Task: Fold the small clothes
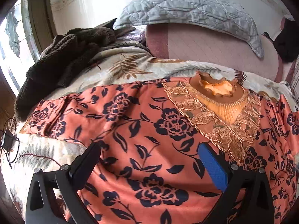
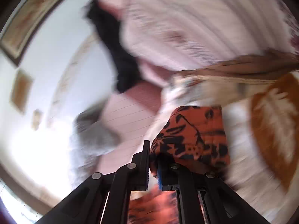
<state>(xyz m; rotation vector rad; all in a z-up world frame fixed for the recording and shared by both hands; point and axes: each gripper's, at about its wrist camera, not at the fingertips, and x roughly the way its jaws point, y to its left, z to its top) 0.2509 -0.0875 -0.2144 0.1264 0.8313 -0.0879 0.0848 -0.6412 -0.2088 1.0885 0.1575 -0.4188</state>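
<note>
- Left wrist view: the orange floral garment (image 1: 149, 127) lies spread flat on the bed's fern-print blanket (image 1: 123, 71), lace neckline (image 1: 218, 100) toward the pink pillow (image 1: 214, 43). A brown fleece (image 1: 61, 59) lies apart at the left.
- The left tongs (image 1: 149, 158) hover released above the fabric, gripping nothing.
- Right wrist view: heavily blurred. The right tongs (image 2: 153, 160) are clenched on an edge of the same garment (image 2: 192, 136), which bunches just ahead of them.
- Step in hand, judged: the first fold, with one side gripped for carrying across.
- Next move calls for the left tongs to pin or grip the near edge, while the right tongs carry their edge over evenly.
</note>
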